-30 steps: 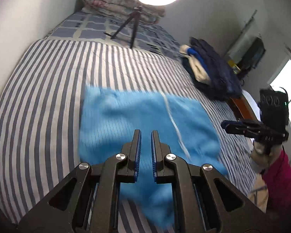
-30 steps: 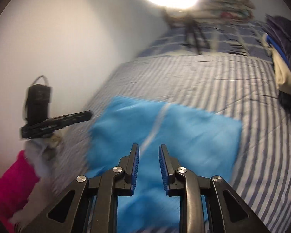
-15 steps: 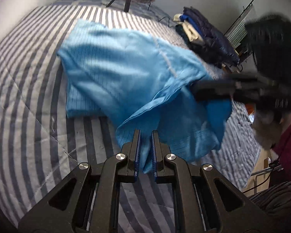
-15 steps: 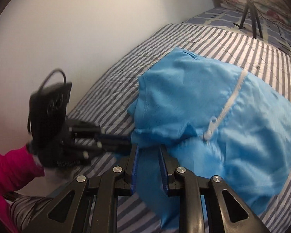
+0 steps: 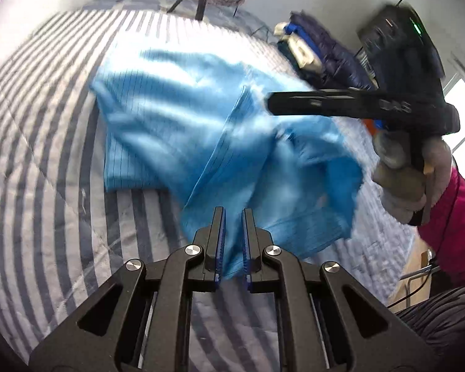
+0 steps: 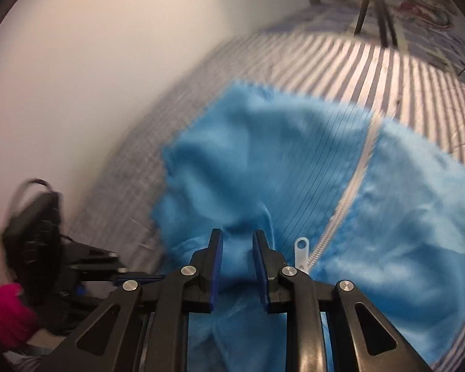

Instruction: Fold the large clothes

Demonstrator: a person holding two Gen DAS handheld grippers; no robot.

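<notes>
— Blue cloth bunches in both your tools: the blue garment lies mostly spread on the striped bedcover, its near edge lifted off the bed. Where does each grip sit?

— Your left gripper is pinched almost closed on a thin fold of the near hem, fabric showing between the blue pads. Your right gripper clamps a thicker wad beside the white zipper, with the metal zipper pull just to the right of its jaws.

— Which way does the garment run from the tongs?

— Away from you, up the bed. The zipper marks its long axis, and it leads from your right grip toward the far edge, where the tripod legs stand. The bulk of the cloth lies ahead of both tools, so any fold should likely carry the held edge forward along that line. Your right hand is nearer the zipper; your left holds the hem further out toward the bedcover's open stripes.

— And the hands?

— Both tools tilt downward at the bed. From the left camera, your gloved right hand and pink sleeve hold their tool nearly level across the frame, tips over the raised cloth. A dark pile of clothes sits beyond, well apart from the garment. Motion blur softens the fabric's edges, so the exact hem corner cannot be told
</notes>
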